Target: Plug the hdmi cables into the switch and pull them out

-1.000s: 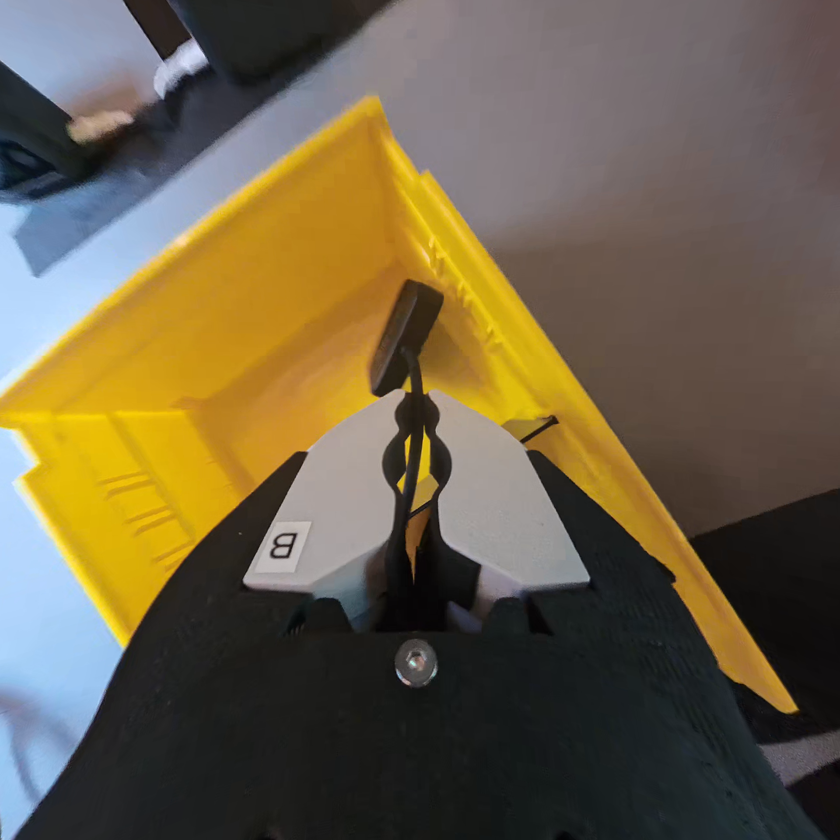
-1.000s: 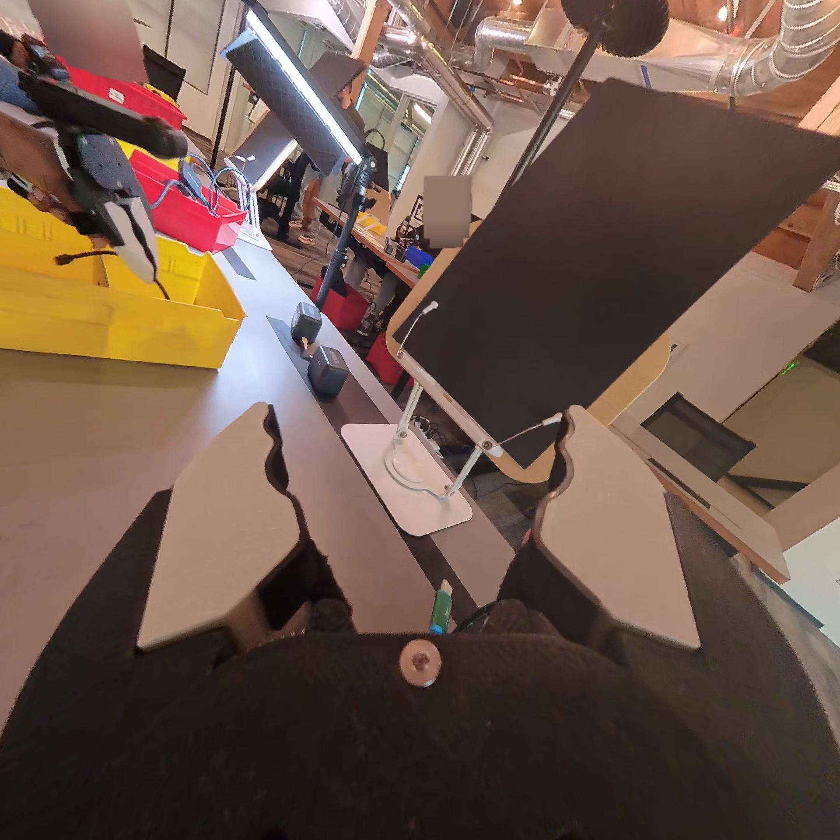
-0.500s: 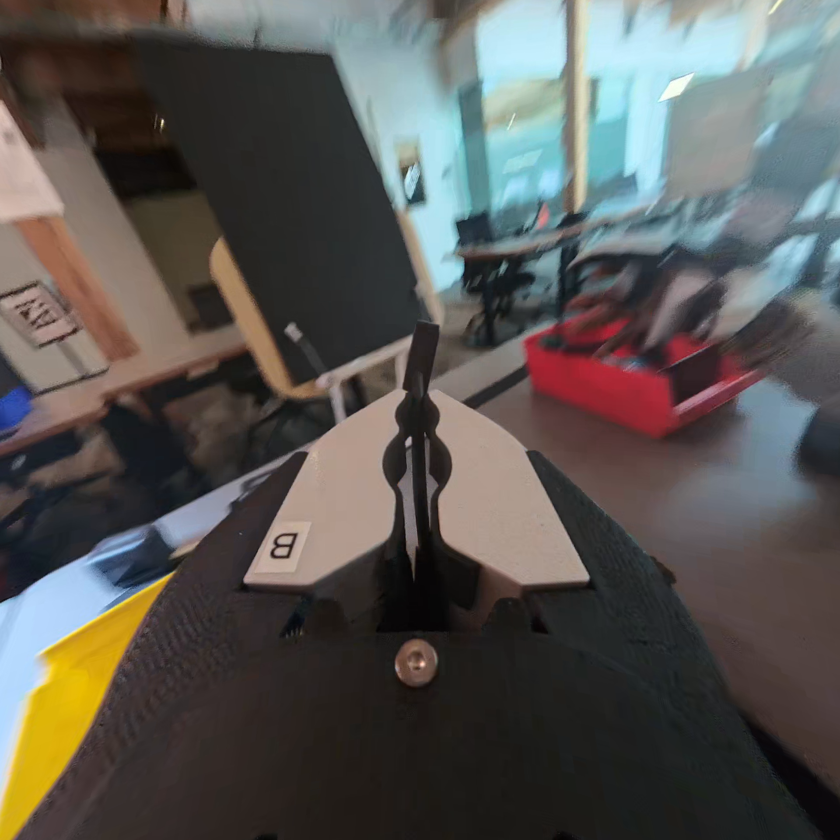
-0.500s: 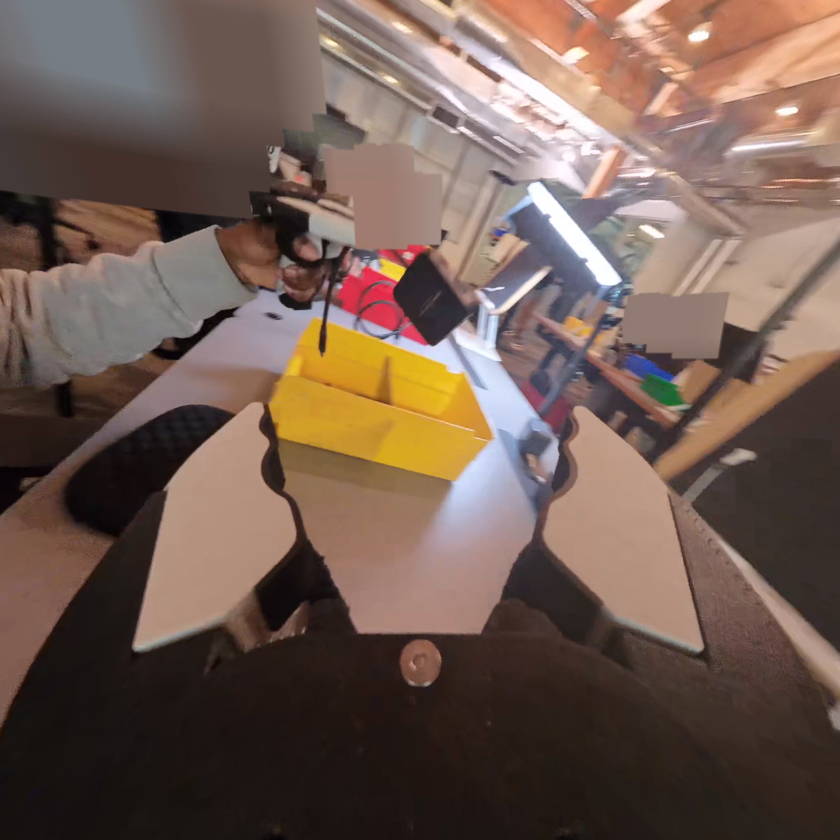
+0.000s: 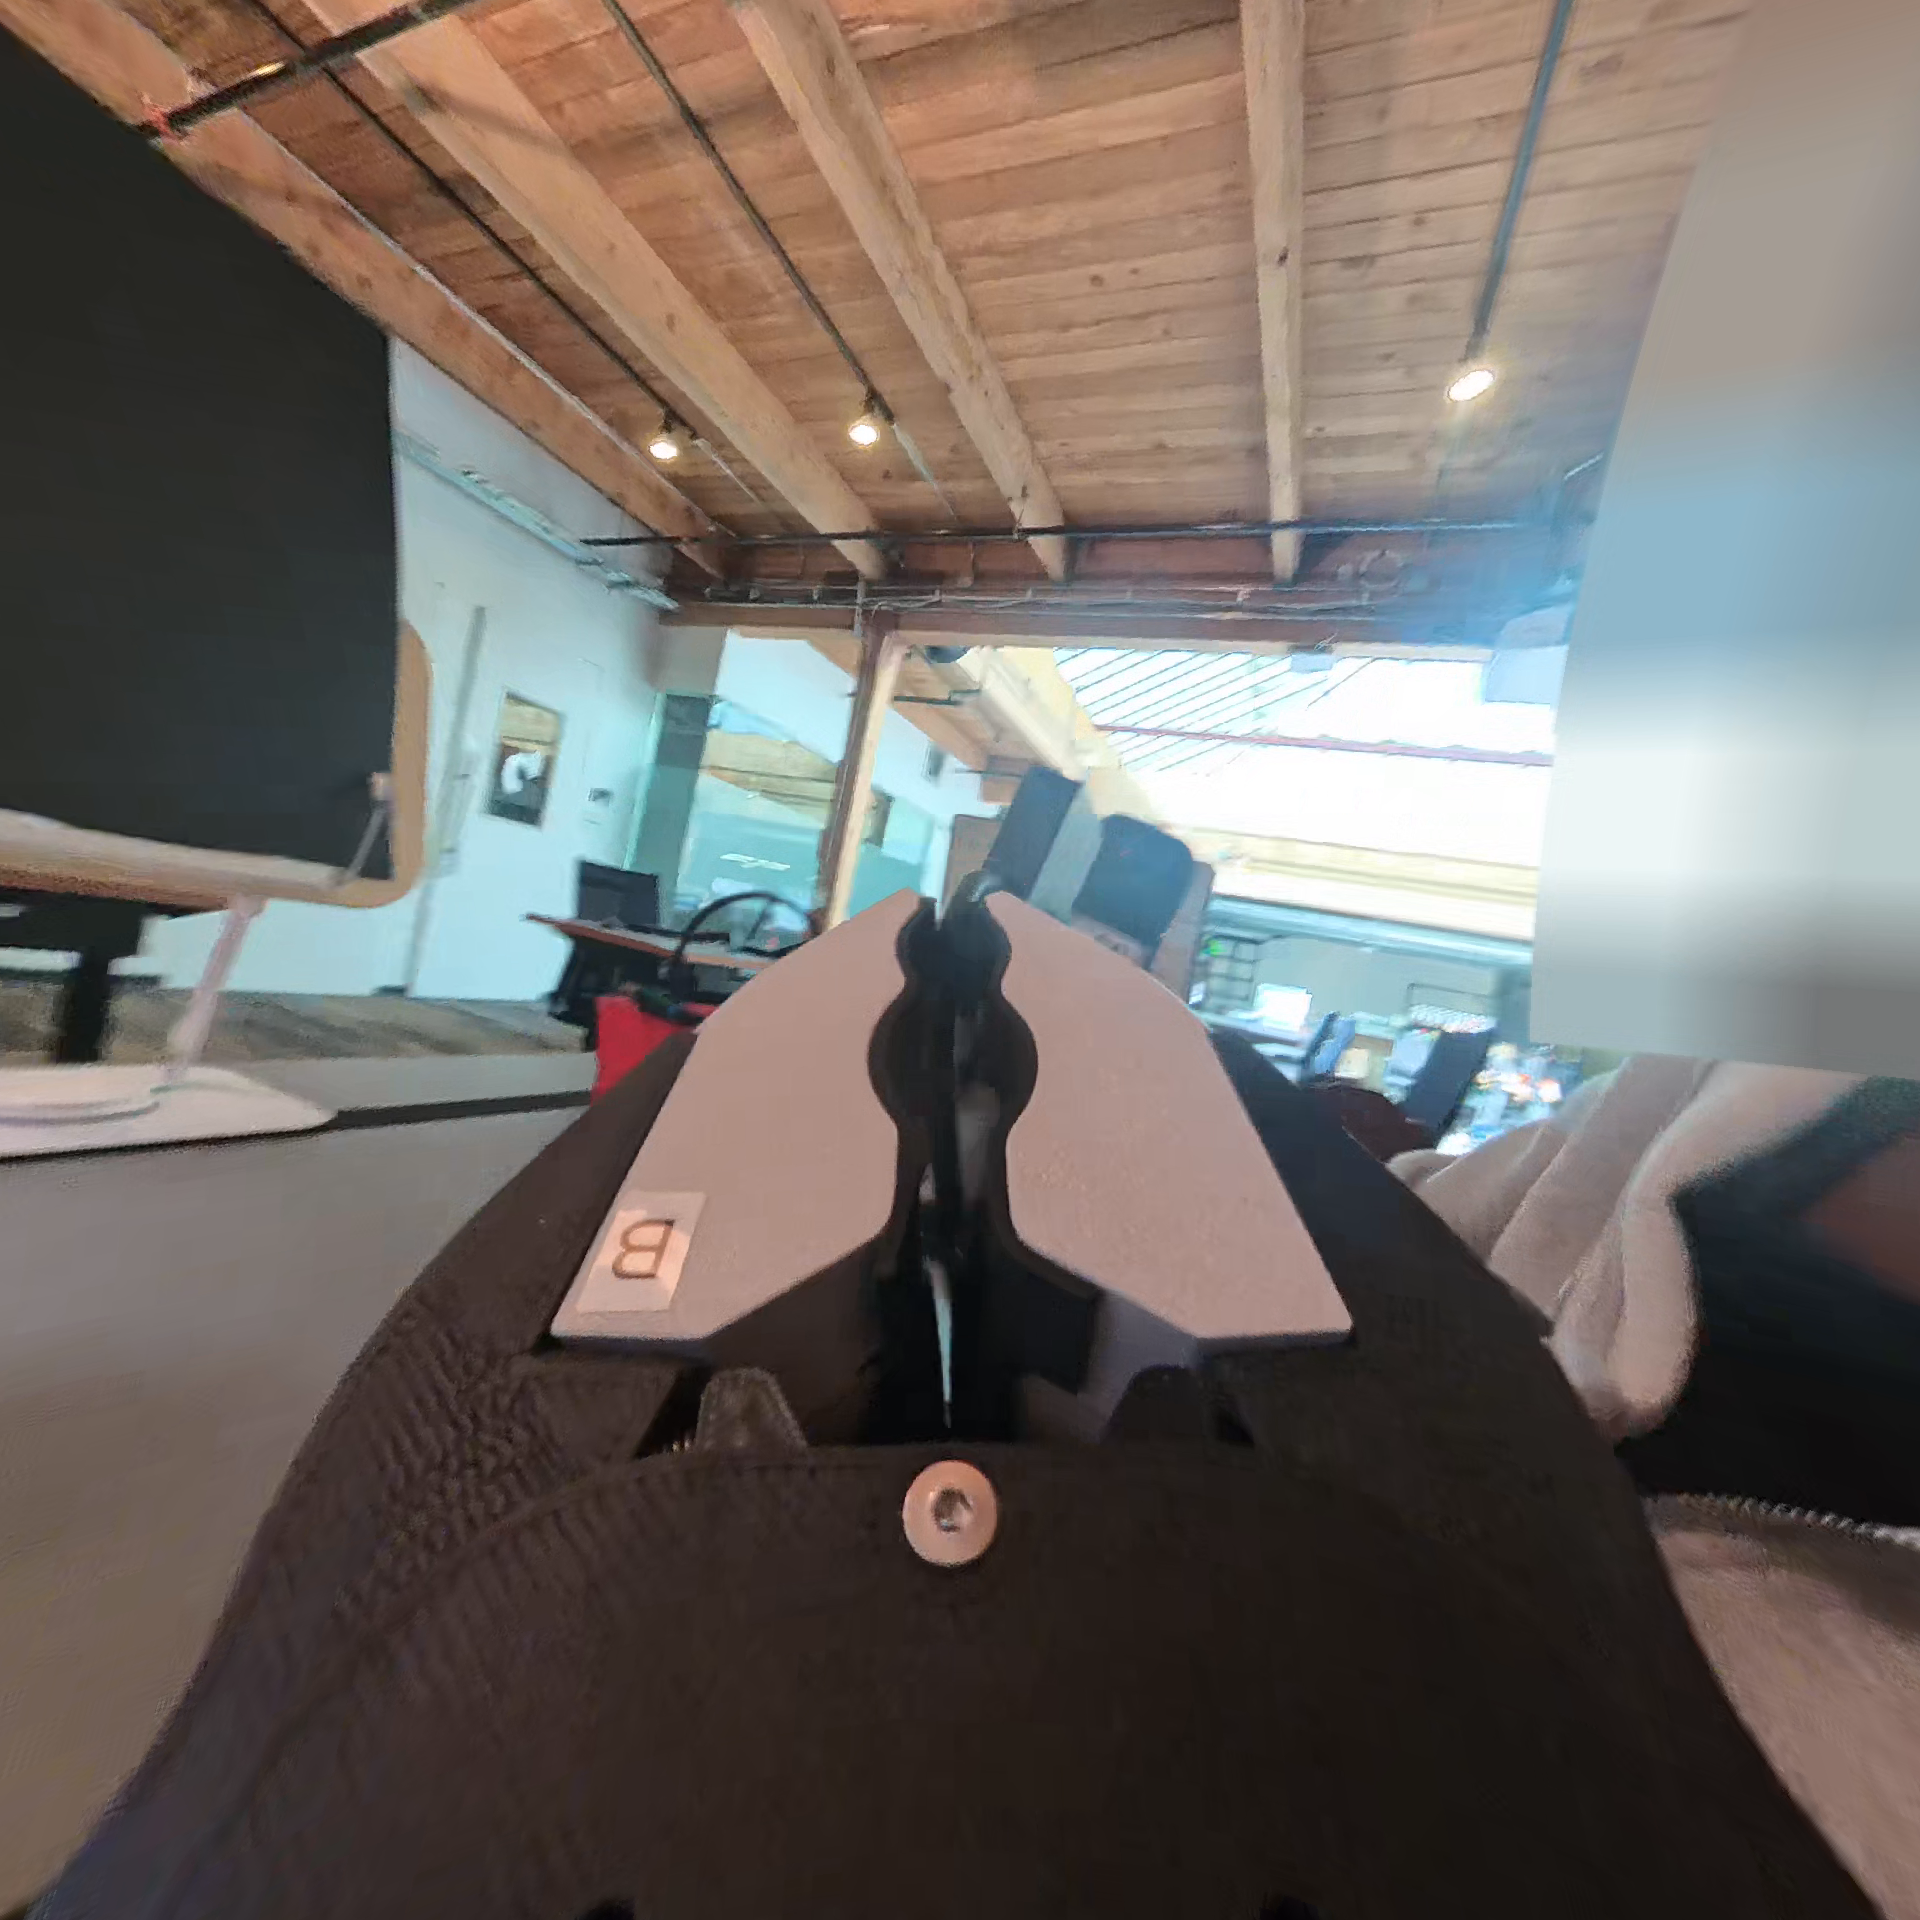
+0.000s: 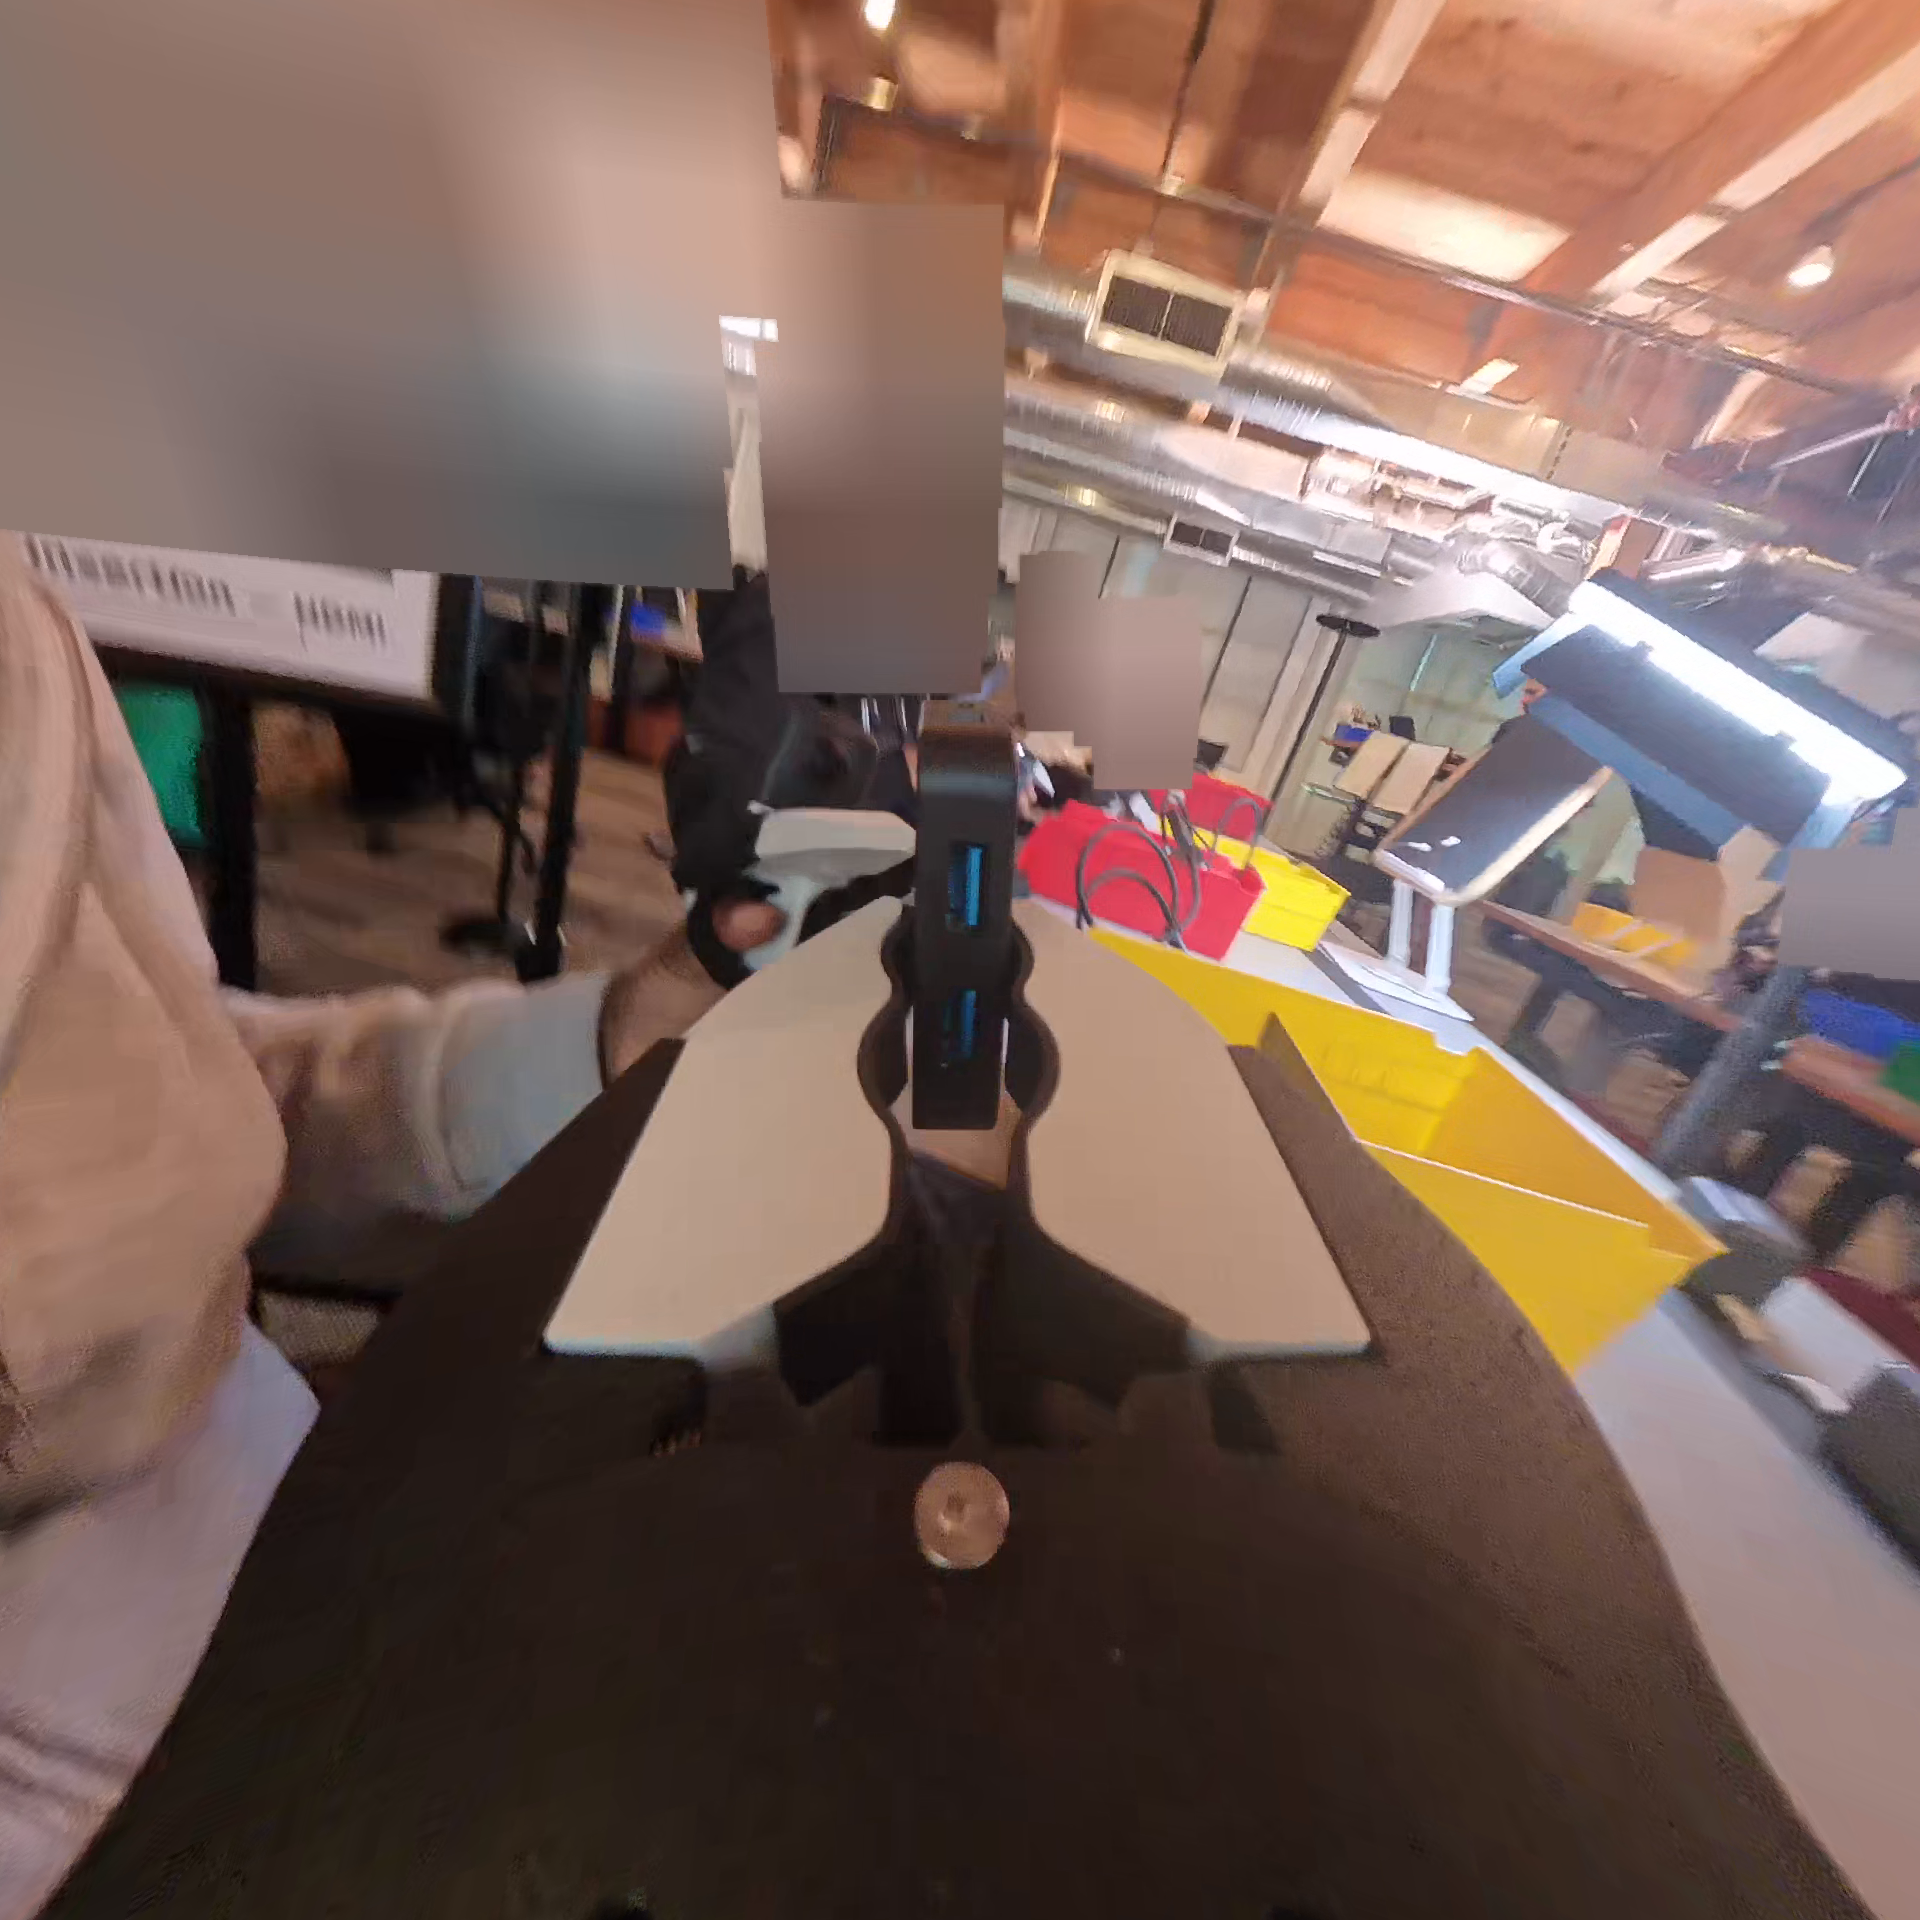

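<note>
Here we find both grippers raised off the tabletop [image 5: 187, 1299] and angled toward the ceiling beams. In the left wrist view the left gripper [image 5: 954, 920] has its jaws drawn together on a thin black cable [image 5: 971, 896]; only a short dark loop shows above the fingertips, and the rest runs down the slot between the pads, mostly hidden. We cannot make out a plug end here. To the right, a pale sleeve [image 5: 1507, 1226] and a dark blurred shape fill the edge, too smeared to identify.

In the right wrist view the right gripper [image 6: 961, 914] is closed on the switch [image 6: 964, 831], a small black box standing on end between the fingertips, its narrow face with two blue ports turned toward the camera. Its upper end is partly cut off by a mosaic patch. Behind it we see a hand [image 6: 727, 925] on another handle, partly hidden by the left finger [image 6: 758, 1122].

A yellow bin [image 6: 1455, 1122] sits on the tabletop to the right, a red bin [image 6: 1143, 883] with dark cable loops beyond it. The background is blurred.
</note>
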`<state>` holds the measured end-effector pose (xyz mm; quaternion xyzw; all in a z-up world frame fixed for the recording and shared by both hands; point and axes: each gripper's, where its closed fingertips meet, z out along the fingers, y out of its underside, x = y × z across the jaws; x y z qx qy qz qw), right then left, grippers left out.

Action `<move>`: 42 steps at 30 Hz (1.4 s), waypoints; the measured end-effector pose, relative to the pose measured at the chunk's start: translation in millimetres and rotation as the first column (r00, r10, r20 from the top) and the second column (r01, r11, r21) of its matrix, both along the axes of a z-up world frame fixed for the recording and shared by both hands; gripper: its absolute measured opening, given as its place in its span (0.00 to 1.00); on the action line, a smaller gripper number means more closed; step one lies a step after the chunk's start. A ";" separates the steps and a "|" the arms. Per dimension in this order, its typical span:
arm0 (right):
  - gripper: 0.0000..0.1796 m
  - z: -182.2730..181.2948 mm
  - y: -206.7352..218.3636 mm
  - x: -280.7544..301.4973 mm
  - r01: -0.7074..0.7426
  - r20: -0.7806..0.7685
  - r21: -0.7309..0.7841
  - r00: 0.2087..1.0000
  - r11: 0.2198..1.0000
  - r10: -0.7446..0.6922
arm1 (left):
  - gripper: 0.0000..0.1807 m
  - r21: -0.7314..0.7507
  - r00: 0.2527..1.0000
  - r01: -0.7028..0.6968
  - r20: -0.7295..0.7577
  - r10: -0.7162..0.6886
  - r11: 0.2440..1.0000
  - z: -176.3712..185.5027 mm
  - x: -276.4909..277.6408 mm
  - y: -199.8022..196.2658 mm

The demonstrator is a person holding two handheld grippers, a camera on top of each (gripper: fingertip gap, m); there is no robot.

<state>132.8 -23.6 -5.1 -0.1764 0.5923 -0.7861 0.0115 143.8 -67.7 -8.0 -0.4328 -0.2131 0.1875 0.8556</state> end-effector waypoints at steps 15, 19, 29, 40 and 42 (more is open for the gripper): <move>0.08 -77.3 0.0 -78.2 0.595 -0.875 -0.427 -0.081 0.681 -0.478 | 0.26 -0.162 0.933 -0.219 0.252 0.255 0.962 -65.5 -58.3 41.8; 0.08 -87.0 3.4 -82.6 0.584 -0.853 -0.448 -0.054 0.677 -0.519 | 0.27 -0.097 0.900 -0.207 0.371 0.228 0.974 -72.3 -69.3 37.8; 0.08 -79.7 -0.1 -66.3 0.568 -0.831 -0.467 -0.022 0.677 -0.555 | 0.16 -0.077 0.914 -0.085 0.390 0.109 0.993 -76.3 -63.7 47.5; 0.20 -75.5 6.7 -48.4 0.414 -0.859 -0.440 0.065 0.796 -0.509 | 0.09 0.055 0.877 0.160 0.450 -0.167 0.986 -75.7 -53.1 53.6; 0.24 -72.4 11.1 -45.2 0.379 -0.864 -0.426 0.099 0.821 -0.494 | 0.09 0.089 0.866 0.200 0.449 -0.219 0.976 -74.1 -50.4 53.2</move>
